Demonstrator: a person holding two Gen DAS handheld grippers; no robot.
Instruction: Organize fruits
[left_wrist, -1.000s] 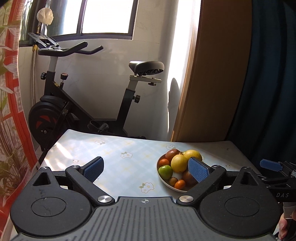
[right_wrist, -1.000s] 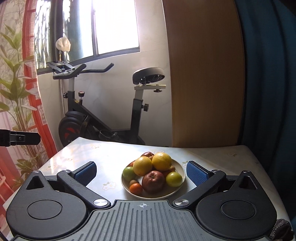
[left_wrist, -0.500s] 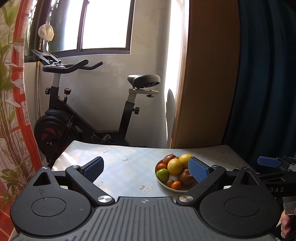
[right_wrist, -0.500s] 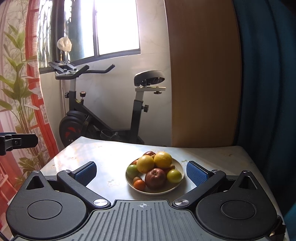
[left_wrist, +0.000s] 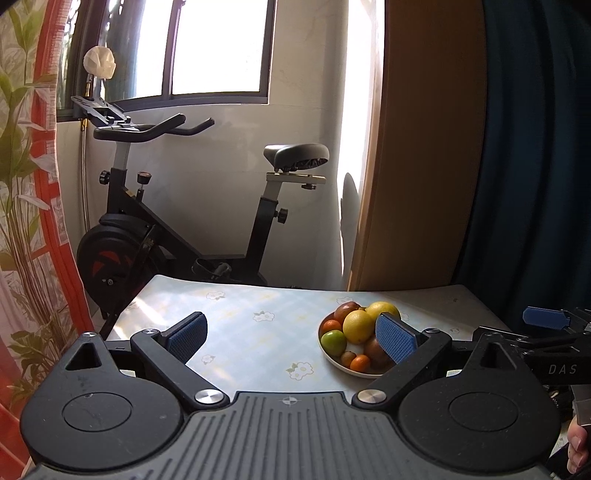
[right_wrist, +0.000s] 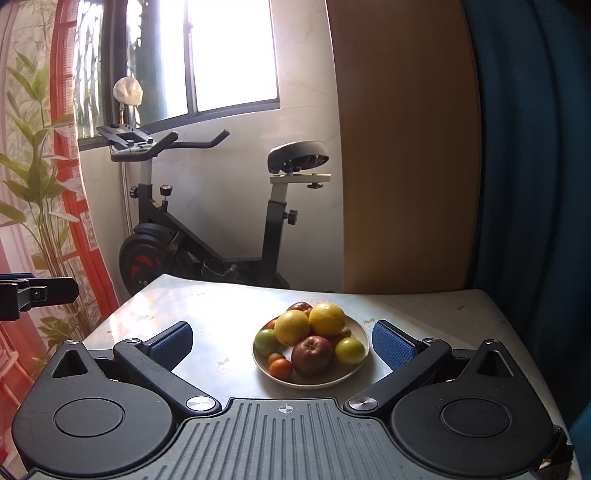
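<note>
**A heaped plate, and little room to pick from it**

The fruits sit piled on a white plate (right_wrist: 356, 332) on the table (right_wrist: 443, 317); two yellow citrus (right_wrist: 291, 326) crown the heap, a dark red apple (right_wrist: 312, 355) leans at the front, with green fruits (right_wrist: 349, 350) and a small orange one (right_wrist: 280, 369) tucked low. The right gripper (right_wrist: 282, 343) hangs back from the plate, jaws spread wide and empty; the left gripper (left_wrist: 291, 338) is likewise agape and holds nothing, the plate lying off towards its right finger. The risk is in the stacking; pulling a low fruit could topple the citrus, which would likely roll across the smooth cloth; a pad catching the rim might tip or slide the plate.
</note>
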